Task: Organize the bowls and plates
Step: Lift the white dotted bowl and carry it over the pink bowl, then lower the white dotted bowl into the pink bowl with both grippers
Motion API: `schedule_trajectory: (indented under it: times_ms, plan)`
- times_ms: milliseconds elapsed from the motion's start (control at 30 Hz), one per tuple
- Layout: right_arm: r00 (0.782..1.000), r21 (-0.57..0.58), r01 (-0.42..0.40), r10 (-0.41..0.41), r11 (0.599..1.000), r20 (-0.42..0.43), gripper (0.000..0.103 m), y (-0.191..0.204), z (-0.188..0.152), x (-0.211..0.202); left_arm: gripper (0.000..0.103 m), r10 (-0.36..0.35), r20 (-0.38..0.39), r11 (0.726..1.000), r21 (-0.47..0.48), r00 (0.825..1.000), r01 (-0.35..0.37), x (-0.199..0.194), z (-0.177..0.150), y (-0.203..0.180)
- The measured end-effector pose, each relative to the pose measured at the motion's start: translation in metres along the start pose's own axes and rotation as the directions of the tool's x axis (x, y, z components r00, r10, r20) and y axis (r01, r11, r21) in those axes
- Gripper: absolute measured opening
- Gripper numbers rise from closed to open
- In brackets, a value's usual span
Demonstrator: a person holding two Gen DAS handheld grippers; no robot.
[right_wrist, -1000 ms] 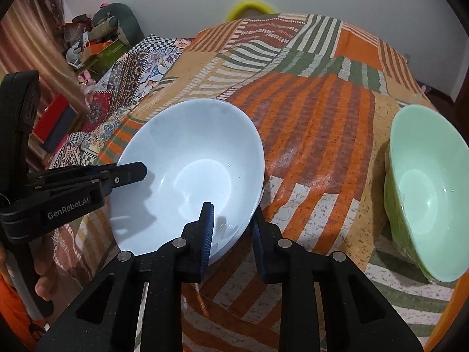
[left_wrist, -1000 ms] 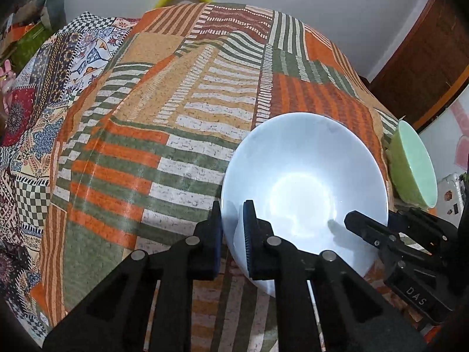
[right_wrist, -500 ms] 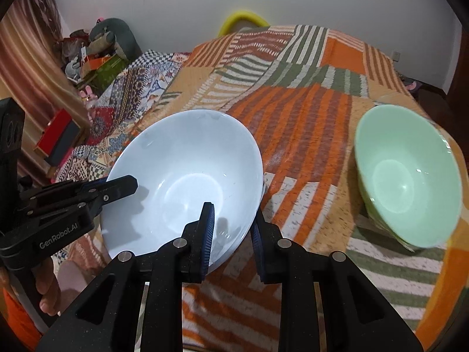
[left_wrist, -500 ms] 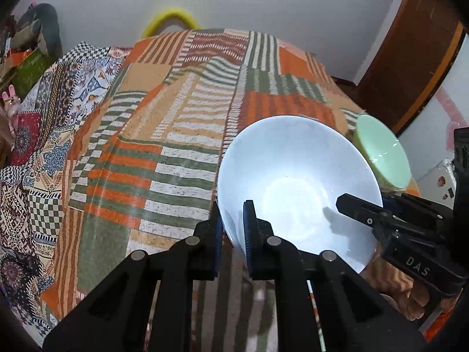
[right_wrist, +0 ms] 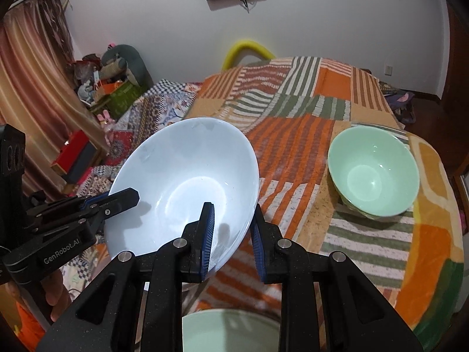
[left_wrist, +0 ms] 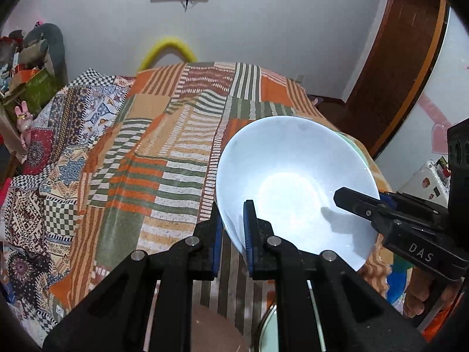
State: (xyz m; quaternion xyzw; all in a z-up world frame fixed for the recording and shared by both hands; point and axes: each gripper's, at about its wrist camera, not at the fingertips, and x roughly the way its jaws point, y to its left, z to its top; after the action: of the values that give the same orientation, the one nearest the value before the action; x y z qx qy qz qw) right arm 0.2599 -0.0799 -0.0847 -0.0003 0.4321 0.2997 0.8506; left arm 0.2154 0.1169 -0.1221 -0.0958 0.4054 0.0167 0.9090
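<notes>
White bowl [right_wrist: 187, 182] clamped between both hand-held grippers, green bowl [right_wrist: 372, 173] well apart.

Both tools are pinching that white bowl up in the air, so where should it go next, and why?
Probably across toward the green bowl to nest them: the left tool and right tool each clamp the white bowl by its rim, and the green one sits empty on the bedspread.

Green bowl [left_wrist: 359, 150] mostly hidden behind white bowl [left_wrist: 293, 182]; maybe another dish [right_wrist: 231, 333] cut off at btm edge.
</notes>
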Motion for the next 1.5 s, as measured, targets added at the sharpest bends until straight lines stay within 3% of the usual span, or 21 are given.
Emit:
schedule_trajectory:
  times_ms: [433,900,1500]
  plan:
    - [0.998,-0.046,-0.044,0.047,0.998,0.047,0.022,0.032,-0.021,-0.039,0.013,0.011,0.058,1.0,-0.024,0.998,-0.01,-0.068,-0.033,0.007]
    - [0.994,-0.081,-0.107,0.109,0.991,0.029,0.022,0.068,-0.045,-0.044,0.013,0.056,0.089,0.997,-0.066,0.994,-0.05,-0.117,-0.073,0.027]
    - [0.987,-0.089,-0.144,0.136,0.986,-0.087,0.022,0.098,-0.083,-0.011,0.012,0.082,-0.015,0.984,-0.16,0.997,-0.084,-0.099,-0.121,0.071]
